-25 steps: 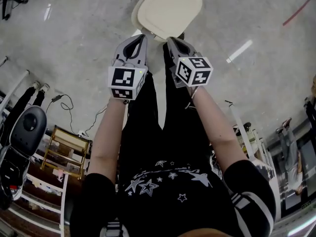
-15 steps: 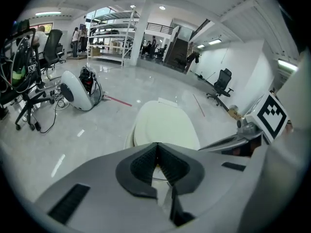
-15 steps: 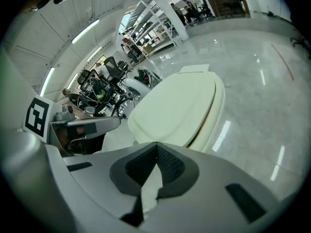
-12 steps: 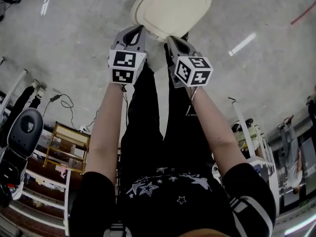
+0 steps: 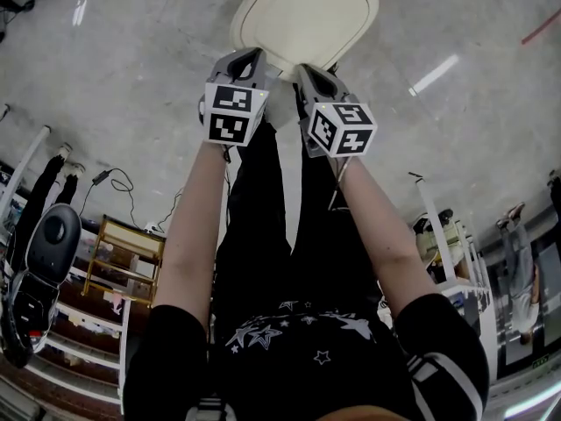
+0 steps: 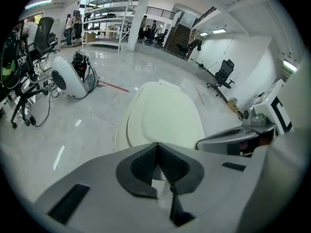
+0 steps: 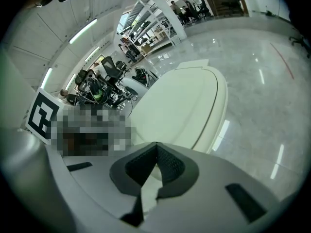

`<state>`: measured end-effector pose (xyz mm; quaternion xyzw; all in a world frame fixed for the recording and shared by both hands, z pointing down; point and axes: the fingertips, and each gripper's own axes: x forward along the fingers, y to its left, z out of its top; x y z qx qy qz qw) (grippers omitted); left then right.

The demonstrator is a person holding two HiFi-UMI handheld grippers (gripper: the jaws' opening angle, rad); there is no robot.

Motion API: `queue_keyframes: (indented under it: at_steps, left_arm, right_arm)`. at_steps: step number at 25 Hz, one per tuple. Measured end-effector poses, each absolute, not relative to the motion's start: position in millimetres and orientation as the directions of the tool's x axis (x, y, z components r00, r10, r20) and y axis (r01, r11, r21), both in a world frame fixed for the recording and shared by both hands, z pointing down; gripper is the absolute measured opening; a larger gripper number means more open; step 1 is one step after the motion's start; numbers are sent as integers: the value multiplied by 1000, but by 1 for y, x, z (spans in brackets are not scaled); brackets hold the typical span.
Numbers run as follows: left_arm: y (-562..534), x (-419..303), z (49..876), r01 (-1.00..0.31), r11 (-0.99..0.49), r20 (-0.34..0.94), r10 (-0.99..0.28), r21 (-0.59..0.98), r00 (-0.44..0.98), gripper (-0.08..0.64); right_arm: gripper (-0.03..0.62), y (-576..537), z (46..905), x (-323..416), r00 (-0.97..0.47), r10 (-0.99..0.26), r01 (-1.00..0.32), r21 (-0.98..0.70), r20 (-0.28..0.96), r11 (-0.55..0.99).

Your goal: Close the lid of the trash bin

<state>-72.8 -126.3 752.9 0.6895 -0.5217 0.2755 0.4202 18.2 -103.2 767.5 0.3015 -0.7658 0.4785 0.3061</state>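
The trash bin's cream lid lies flat on top of the bin, at the top centre of the head view. My left gripper and right gripper are side by side just short of the lid's near edge. Both are shut with nothing between their jaws. In the left gripper view the lid fills the middle beyond the closed tips of the left gripper, and the right gripper shows at the right. In the right gripper view the lid sits just ahead of the right gripper.
The bin stands on a polished grey floor with a red line. A white pod-shaped machine and an office chair stand farther off. Cables and a wooden rack lie at the person's left.
Both grippers have moved forward toward the lid's near edge, the left one more than the right. The lid looks slightly nearer in the head view.
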Motion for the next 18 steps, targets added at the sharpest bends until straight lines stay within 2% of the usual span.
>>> queue_keyframes:
  at_steps: [8, 18]
  left_arm:
    - [-128, -73, 760, -958, -94, 848, -446, 272, 285, 11]
    - [-126, -74, 752, -957, -78, 839, -464, 281, 284, 11]
  right_arm:
    - [-5, -104, 770, 17, -606, -158, -769, -524, 780, 365]
    - [-5, -105, 770, 19, -606, -163, -774, -530, 778, 346]
